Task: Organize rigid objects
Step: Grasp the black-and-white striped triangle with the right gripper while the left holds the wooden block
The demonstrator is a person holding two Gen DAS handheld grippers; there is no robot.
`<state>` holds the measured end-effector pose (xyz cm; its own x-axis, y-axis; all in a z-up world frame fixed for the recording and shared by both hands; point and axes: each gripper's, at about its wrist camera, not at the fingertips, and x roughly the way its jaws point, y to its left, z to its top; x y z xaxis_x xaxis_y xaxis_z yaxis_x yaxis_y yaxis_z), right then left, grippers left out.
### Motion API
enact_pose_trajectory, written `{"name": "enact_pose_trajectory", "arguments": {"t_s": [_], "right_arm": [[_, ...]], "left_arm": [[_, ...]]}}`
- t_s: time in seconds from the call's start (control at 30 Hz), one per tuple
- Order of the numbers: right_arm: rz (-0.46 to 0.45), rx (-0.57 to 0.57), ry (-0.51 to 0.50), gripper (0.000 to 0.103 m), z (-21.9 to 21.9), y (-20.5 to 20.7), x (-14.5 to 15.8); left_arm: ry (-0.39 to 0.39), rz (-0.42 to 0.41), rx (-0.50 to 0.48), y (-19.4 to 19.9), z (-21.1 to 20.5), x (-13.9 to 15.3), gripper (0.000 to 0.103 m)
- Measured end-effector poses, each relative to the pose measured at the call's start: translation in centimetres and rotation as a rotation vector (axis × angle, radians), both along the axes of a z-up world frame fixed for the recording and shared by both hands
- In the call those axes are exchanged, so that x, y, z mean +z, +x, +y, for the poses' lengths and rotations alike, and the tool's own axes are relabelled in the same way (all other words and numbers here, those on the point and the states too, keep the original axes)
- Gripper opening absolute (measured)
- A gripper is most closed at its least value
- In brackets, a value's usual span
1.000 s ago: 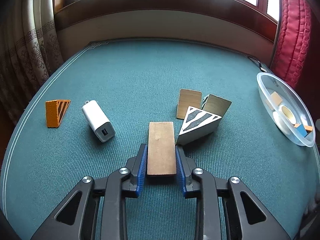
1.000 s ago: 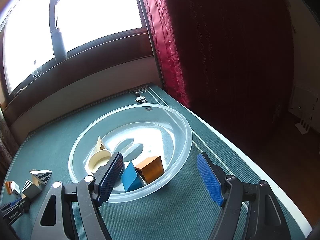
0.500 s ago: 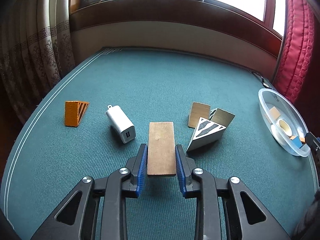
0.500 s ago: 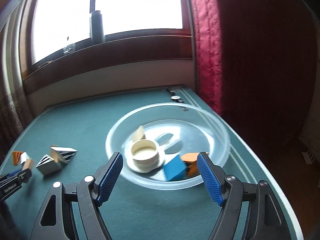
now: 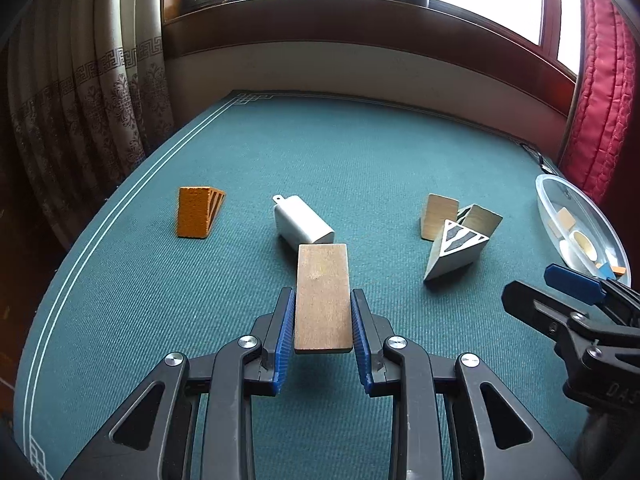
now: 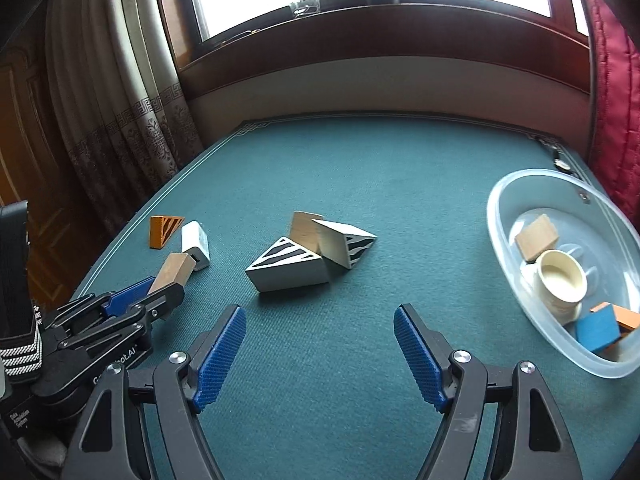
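My left gripper (image 5: pixel 322 300) is shut on a flat brown wooden block (image 5: pixel 322 292), which it holds just above the green tabletop; it also shows at the left edge of the right wrist view, left gripper (image 6: pixel 132 300) with the block (image 6: pixel 174 272). My right gripper (image 6: pixel 320 312) is open with nothing between its fingers. Just beyond it lie two black-and-white striped wedges (image 6: pixel 288 268) (image 6: pixel 346 246) and a wooden piece (image 6: pixel 304 228). The clear bowl (image 6: pixel 496 216) at its right holds a wooden block (image 6: pixel 536 238), a cream cup (image 6: pixel 562 280), a blue block (image 6: pixel 598 328) and an orange one (image 6: pixel 626 318).
An orange wedge (image 5: pixel 196 212) and a white charger (image 5: pixel 302 224) lie on the table beyond the held block. The right gripper (image 5: pixel 572 280) reaches in at the right of the left wrist view, in front of the bowl (image 5: pixel 560 192). Curtains and a window sill border the table.
The right gripper swung left, away from the bowl, and now faces the striped wedges. The left gripper drew back a little with the block, and the right gripper came into its view.
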<state>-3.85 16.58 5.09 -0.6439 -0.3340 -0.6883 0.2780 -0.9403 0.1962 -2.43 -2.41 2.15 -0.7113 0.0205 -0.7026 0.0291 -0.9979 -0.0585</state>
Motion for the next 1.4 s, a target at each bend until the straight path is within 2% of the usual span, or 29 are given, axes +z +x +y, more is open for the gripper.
{"name": "enact_pose_trajectory", "arguments": {"t_s": [0.6,0.77,1.1,1.33,1.4], "right_arm": [[-0.077,0.057,0.033,0.079,-3.7,-4.6,-1.3],[-0.068,0.054,0.059,0.064,-3.9,-5.0,-1.3],[-0.068,0.065,0.059,0.063,-3.2,-3.3,-1.4],[-0.056,0.021,0.001,0.063,-0.9,-0.9,-0.6],[-0.049,0.007,-0.013,0.051,-0.3,-0.3,-0.2]], "left_arm": [[0.013,-0.035,0.033,-0.6,-0.9,-1.1,0.028],[0.011,-0.035,0.031,-0.7,-0.9,-1.2,0.028],[0.011,-0.037,0.031,-0.7,-0.8,-1.3,0.028],[0.003,-0.033,0.03,-0.7,-0.5,-1.3,0.028],[-0.003,-0.03,0.029,-0.7,-0.4,-1.3,0.028]]}}
